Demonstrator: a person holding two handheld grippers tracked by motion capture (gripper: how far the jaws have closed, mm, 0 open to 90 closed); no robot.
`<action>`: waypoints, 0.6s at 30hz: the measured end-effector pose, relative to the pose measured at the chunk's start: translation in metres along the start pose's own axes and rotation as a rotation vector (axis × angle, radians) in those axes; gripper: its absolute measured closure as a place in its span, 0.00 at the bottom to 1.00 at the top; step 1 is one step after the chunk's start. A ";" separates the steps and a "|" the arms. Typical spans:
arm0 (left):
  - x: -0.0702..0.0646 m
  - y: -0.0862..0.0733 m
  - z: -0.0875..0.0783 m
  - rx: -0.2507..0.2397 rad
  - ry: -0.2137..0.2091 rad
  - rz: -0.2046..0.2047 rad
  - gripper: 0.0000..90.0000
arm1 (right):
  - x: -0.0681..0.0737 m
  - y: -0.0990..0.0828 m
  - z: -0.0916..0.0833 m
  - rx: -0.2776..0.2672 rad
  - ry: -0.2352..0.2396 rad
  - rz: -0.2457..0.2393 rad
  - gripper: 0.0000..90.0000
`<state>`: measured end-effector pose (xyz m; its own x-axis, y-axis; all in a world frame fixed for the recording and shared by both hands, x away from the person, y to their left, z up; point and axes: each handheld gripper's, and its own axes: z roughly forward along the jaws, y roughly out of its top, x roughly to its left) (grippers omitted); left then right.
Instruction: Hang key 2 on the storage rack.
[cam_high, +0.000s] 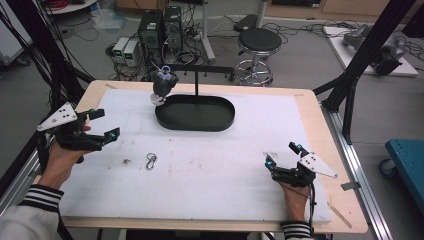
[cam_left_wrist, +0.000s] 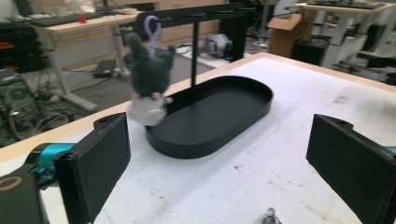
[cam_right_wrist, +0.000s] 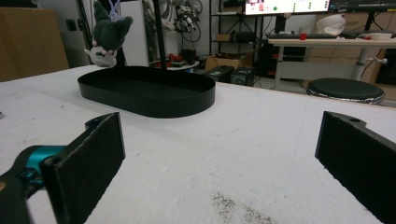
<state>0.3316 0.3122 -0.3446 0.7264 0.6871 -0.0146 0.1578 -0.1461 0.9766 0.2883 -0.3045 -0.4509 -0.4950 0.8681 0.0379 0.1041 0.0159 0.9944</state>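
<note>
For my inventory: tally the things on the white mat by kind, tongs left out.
Black oval tray with hanging stand: 1
Grey plush toy hanging from the stand: 1
Metal clip: 1
Total: 3

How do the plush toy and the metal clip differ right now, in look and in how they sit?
The plush toy hangs from the stand's bar by a pale loop, over the tray's left end; the metal clip lies flat on the white mat. The toy is dark grey, soft and bulky; the clip is small, thin and silvery. Neither is held: both grippers are open.
</note>
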 end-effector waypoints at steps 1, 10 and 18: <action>-0.001 0.000 0.001 0.006 -0.004 0.002 0.08 | 0.000 0.000 0.000 0.000 0.001 0.002 0.01; -0.004 -0.001 0.008 0.097 -0.070 0.018 0.08 | 0.000 0.000 0.000 0.000 0.001 0.001 0.01; -0.009 0.004 0.021 0.167 -0.113 0.063 0.08 | 0.000 0.000 0.000 0.001 0.001 0.002 0.01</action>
<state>0.3394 0.2902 -0.3454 0.8072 0.5901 0.0123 0.2116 -0.3088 0.9273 0.2882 -0.3044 -0.4509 -0.4954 0.8677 0.0402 0.1061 0.0145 0.9942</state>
